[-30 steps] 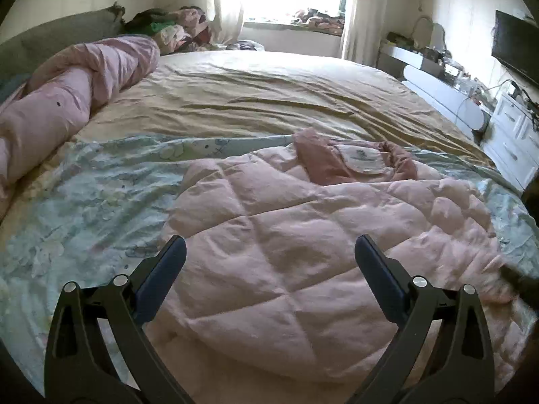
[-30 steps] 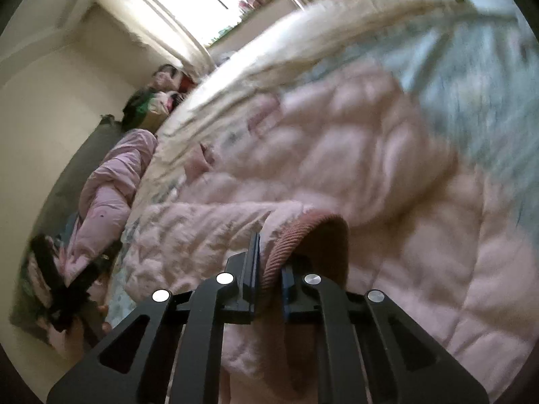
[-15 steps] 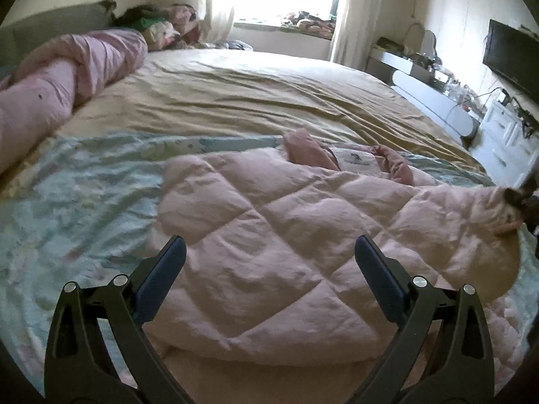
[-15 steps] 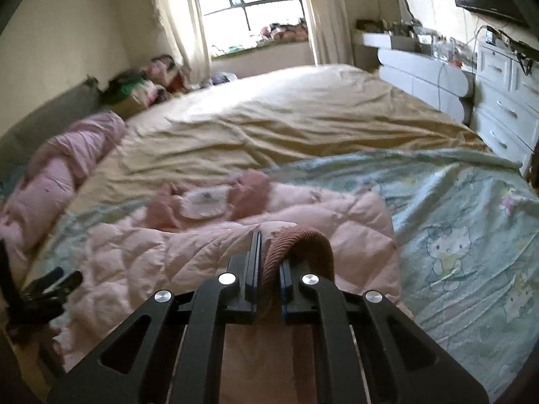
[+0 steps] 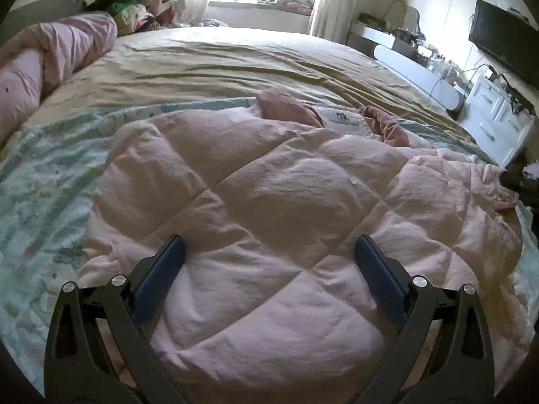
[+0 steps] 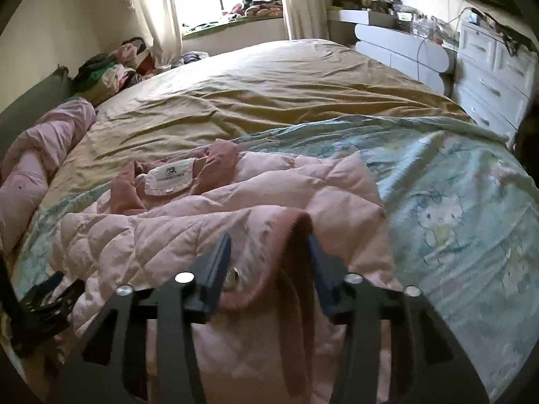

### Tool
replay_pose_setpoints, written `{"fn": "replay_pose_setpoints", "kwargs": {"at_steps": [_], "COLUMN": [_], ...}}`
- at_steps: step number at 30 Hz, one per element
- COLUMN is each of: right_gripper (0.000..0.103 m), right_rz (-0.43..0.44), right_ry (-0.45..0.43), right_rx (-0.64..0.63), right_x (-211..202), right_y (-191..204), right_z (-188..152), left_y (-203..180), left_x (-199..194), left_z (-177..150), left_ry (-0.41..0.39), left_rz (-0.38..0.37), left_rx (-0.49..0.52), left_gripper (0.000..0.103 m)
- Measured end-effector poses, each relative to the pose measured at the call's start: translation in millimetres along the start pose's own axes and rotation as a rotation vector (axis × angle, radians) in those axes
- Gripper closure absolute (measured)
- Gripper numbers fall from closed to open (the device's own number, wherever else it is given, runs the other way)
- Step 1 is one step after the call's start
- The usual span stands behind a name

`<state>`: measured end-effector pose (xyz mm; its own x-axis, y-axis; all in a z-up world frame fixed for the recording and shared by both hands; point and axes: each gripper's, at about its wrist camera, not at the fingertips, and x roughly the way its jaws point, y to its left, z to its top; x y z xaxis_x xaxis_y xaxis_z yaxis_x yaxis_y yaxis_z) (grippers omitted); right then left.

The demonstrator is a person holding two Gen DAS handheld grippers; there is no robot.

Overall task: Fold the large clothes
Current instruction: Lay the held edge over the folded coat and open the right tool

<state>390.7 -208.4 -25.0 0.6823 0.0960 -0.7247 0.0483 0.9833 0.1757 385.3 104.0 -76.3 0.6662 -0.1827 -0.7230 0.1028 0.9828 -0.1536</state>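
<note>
A pink quilted jacket (image 5: pixel 286 181) lies spread on the bed, its darker collar and white label (image 5: pixel 343 119) at the far side. My left gripper (image 5: pixel 268 240) hangs wide open just above the jacket's near half, with nothing between its fingers. In the right wrist view the jacket (image 6: pixel 161 235) has a sleeve folded over it. The sleeve's ribbed cuff (image 6: pixel 296 222) arches between the jaws of my right gripper (image 6: pixel 269 245). Those jaws are opening, and the pads stand apart from the cuff. The right gripper (image 5: pixel 518 181) also shows at the right edge of the left view.
The jacket rests on a pale green cartoon-print blanket (image 6: pixel 454 208) over a tan sheet (image 6: pixel 269 94). A rolled pink duvet (image 5: pixel 50 54) lies along the left, with a heap of clothes (image 6: pixel 111 70) behind it. White drawers (image 6: pixel 492 77) stand to the right.
The right gripper carried the cuff across the jacket, then its jaws parted from a tight grip on it. The left gripper sank closer to the jacket, still open.
</note>
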Motion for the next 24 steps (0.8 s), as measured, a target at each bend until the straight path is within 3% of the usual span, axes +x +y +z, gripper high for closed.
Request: {"fn": "replay_pose_setpoints", "kwargs": {"at_steps": [5, 8, 11, 15, 17, 20, 24], "right_gripper": [0.054, 0.05, 0.049, 0.048, 0.048, 0.047, 0.045], "right_rz": [0.016, 0.051, 0.075, 0.008, -0.01, -0.006, 0.018], "right_ry": [-0.079, -0.082, -0.044, 0.029, 0.088, 0.139, 0.174], "right_rx": [0.006, -0.026, -0.087, -0.126, -0.119, -0.101, -0.075], "right_x": [-39, -47, -41, -17, 4, 28, 49], "right_y": [-3, 10, 33, 48, 47, 42, 36], "right_z": [-5, -9, -19, -31, -37, -43, -45], "left_y": [-2, -3, -5, -1, 3, 12, 14], "left_x": [2, 0, -11, -25, -20, 0, 8], "left_z": [-1, 0, 7, 13, 11, 4, -2], "left_ry": [0.003, 0.022, 0.026, 0.015, 0.039, 0.087, 0.082], "left_rz": [0.011, 0.012, 0.015, -0.004, -0.04, -0.021, -0.028], "left_rx": [0.006, 0.007, 0.011, 0.013, 0.004, -0.006, -0.012], "left_gripper": [0.009, 0.009, 0.009, 0.009, 0.009, 0.009, 0.009]}}
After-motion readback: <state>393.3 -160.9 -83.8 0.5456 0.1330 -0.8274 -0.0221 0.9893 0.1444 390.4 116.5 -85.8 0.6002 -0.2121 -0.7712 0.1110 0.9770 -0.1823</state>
